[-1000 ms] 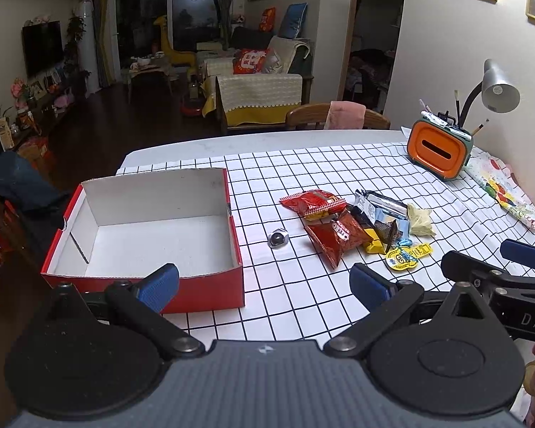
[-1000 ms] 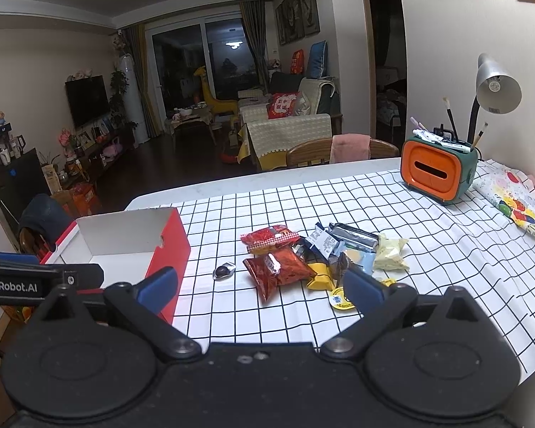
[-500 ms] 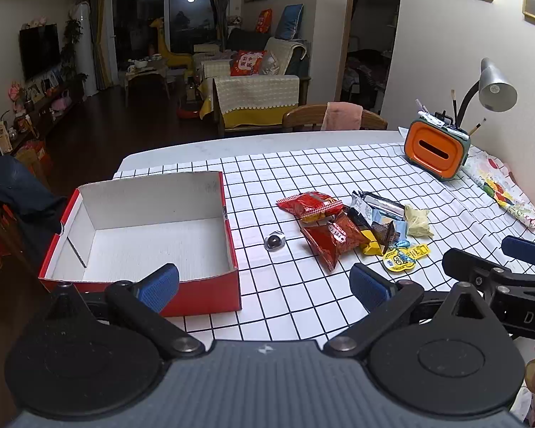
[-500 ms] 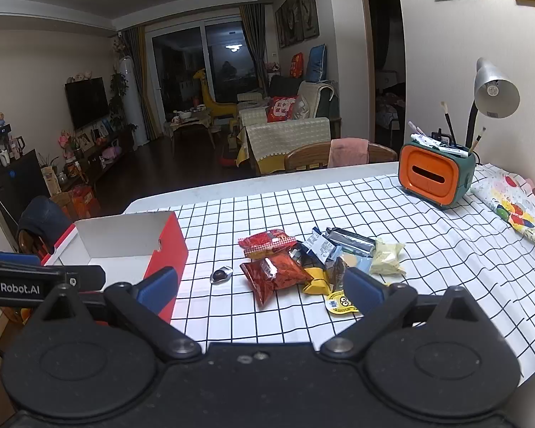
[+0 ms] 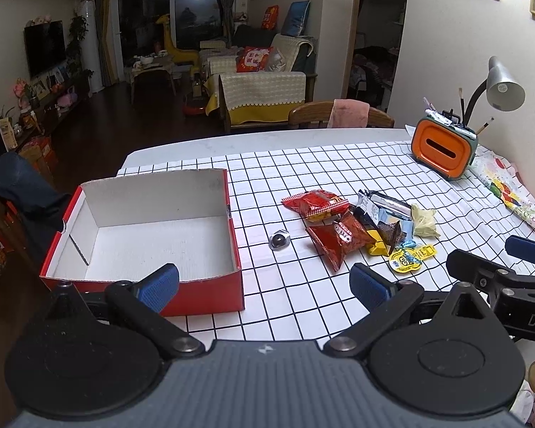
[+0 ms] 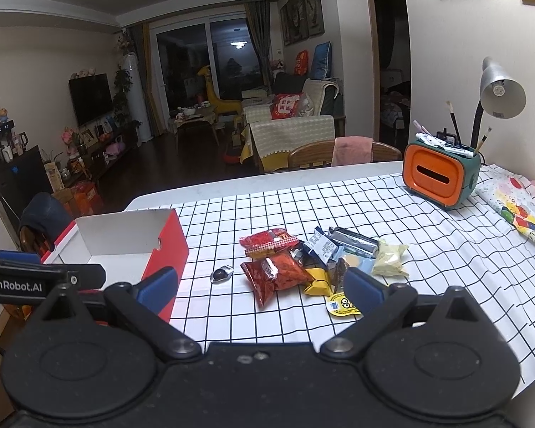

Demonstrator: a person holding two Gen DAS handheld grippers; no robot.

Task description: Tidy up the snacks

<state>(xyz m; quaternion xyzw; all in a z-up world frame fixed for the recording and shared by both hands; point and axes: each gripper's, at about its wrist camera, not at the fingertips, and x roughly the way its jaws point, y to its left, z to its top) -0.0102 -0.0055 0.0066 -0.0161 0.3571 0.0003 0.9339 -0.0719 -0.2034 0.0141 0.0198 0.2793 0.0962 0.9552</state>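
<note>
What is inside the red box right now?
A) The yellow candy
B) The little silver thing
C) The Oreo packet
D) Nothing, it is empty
D: the red box shows only its bare white floor, while the snacks lie in a heap on the checked cloth to its right, and neither open claw holds anything.

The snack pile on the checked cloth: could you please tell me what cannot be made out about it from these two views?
- Dark wrappers in the middle of the snack pile: overlapped by the red Oreo packet in both views; their number is unclear.
- Yellow round sticker-like packet: partly behind the right claw finger in the right wrist view.
- Print on the pale yellow packet: too small to read.
- Small shiny object: too small to identify.
</note>
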